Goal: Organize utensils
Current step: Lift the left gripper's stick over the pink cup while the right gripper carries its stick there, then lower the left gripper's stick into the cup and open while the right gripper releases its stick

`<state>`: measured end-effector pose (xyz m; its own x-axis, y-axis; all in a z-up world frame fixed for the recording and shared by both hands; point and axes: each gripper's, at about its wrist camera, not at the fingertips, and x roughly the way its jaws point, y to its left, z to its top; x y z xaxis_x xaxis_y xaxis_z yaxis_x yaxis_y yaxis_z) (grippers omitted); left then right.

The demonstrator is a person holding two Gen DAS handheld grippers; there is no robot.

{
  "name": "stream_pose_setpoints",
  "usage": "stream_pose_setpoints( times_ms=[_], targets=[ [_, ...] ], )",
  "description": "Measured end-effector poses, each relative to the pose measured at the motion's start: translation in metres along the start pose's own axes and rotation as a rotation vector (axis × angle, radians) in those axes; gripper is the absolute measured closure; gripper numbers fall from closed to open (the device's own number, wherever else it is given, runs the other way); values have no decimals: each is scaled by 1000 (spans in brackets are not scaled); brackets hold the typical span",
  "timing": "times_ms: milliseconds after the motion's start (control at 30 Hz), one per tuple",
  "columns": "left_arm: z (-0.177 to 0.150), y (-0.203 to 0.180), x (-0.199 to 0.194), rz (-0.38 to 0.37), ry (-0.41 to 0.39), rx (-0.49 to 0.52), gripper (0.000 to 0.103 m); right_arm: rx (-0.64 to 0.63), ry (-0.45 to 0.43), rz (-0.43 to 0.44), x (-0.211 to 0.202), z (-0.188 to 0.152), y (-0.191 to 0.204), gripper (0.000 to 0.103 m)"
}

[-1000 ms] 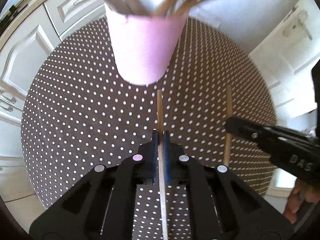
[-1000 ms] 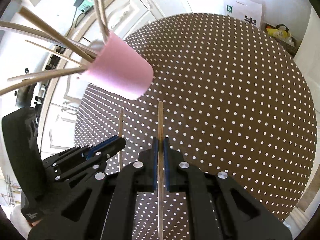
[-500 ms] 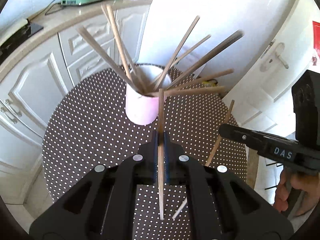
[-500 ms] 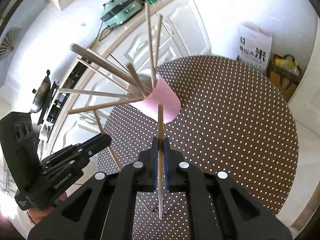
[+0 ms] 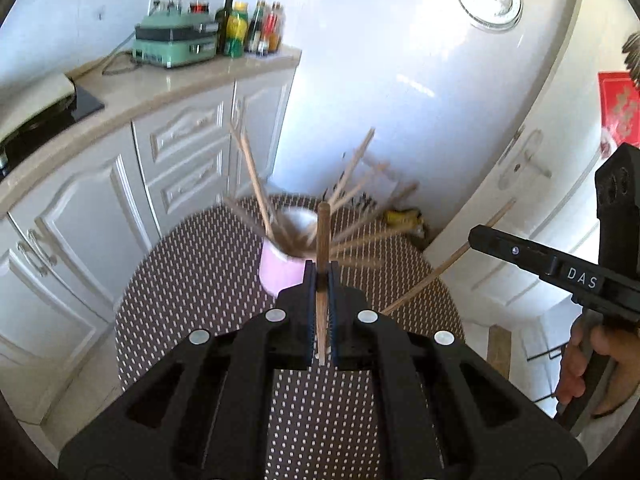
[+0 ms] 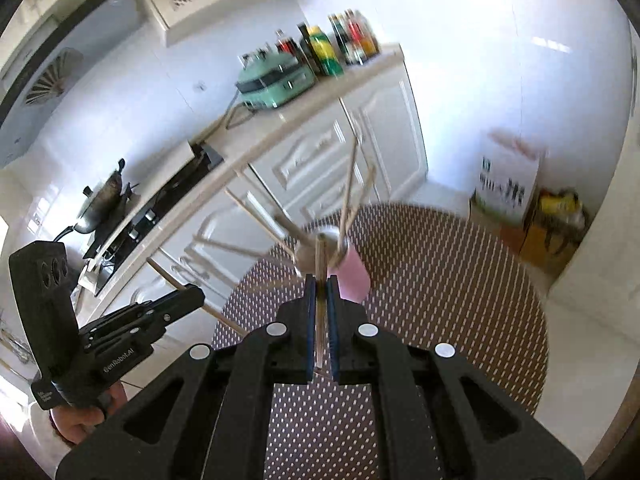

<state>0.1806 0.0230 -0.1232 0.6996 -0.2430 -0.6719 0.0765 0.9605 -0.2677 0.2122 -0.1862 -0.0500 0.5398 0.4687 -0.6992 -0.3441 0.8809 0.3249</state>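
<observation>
My left gripper [image 5: 321, 266] is shut on a wooden chopstick [image 5: 322, 232], whose thick end points up past the pads. A pink cup [image 5: 280, 272] stands beyond and below it on the dotted round table [image 5: 180, 280], with several chopsticks fanned out of it. To the right, the right gripper [image 5: 474, 236] grips a second chopstick [image 5: 440, 272] in mid-air. In the right wrist view, my right gripper [image 6: 321, 278] is shut on its chopstick [image 6: 320, 256] above the pink cup [image 6: 352, 276]. The left gripper [image 6: 196, 294] hangs at lower left, held by a hand.
White cabinets and a counter with a green appliance [image 5: 172, 44] and bottles [image 5: 248, 28] run behind the table. A stove with a wok [image 6: 100, 200] is further left. A white door with a handle [image 5: 528, 160] is at the right. Bags and boxes [image 6: 508, 188] sit on the floor.
Both grippers have risen well above the table, each with its chopstick still clamped. The pink cup now looks smaller and lower, and more of the kitchen shows.
</observation>
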Motion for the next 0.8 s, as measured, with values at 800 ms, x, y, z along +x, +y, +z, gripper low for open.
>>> stream_pose_setpoints(
  times_ms=[800],
  targets=[
    [104, 17, -20, -13, -209, 35, 97, -130, -205, -115, -18, 79, 16, 99]
  ],
)
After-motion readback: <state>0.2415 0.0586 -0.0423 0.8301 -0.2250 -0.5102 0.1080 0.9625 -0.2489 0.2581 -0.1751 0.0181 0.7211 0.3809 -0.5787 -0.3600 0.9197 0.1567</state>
